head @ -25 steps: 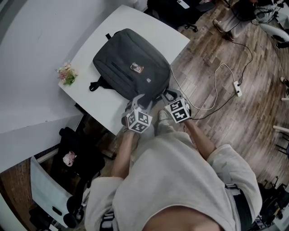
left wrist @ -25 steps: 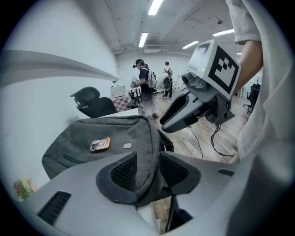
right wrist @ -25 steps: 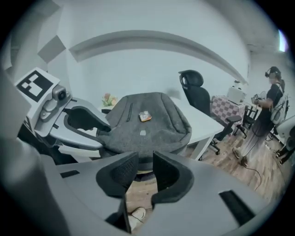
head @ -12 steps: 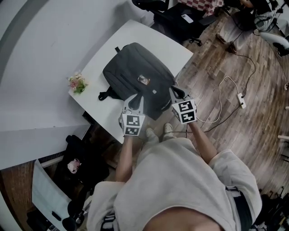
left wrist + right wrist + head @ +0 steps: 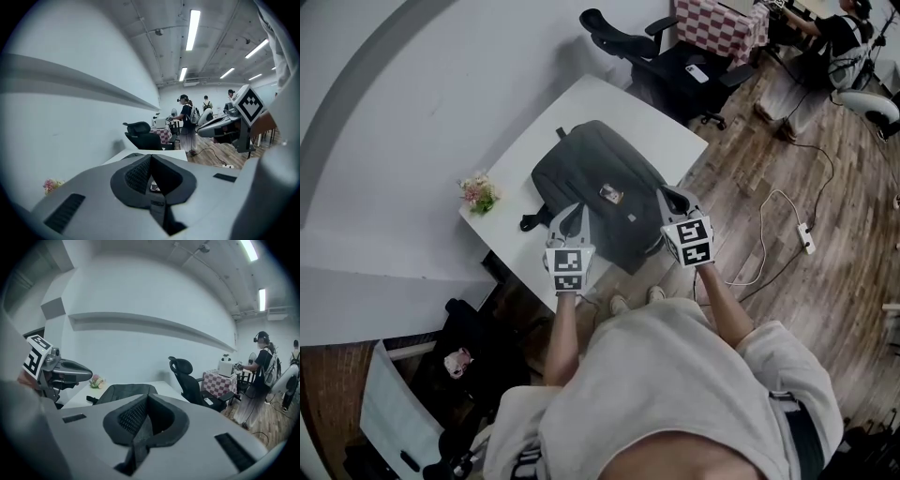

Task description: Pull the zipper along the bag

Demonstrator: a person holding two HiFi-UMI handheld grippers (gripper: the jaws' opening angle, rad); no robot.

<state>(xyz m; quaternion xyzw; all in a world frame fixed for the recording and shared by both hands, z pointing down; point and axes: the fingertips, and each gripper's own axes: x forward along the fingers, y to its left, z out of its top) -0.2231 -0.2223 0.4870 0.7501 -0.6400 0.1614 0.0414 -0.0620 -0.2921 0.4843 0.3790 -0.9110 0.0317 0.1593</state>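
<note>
A dark grey backpack (image 5: 595, 187) lies flat on the white table (image 5: 675, 127), with a small badge (image 5: 609, 194) on its front. Its zipper is too small to make out. My left gripper (image 5: 568, 212) hovers at the bag's near left edge, jaws shut with nothing between them. My right gripper (image 5: 671, 195) is at the bag's near right corner, also shut and empty. In the left gripper view the closed jaws (image 5: 151, 158) hide most of the bag (image 5: 129, 155). The right gripper view shows the bag (image 5: 124, 391) beyond its closed jaws (image 5: 147, 397).
A small bunch of flowers (image 5: 478, 192) sits at the table's left corner. A black office chair (image 5: 652, 56) and a checked-cloth table (image 5: 717, 23) stand behind it. A power strip with cable (image 5: 806, 239) lies on the wooden floor at right. People stand further back.
Both grippers' jaws have closed. The two grippers have spread apart from the bag's near edge to its left and right sides, and the head view has shifted so the table sits lower.
</note>
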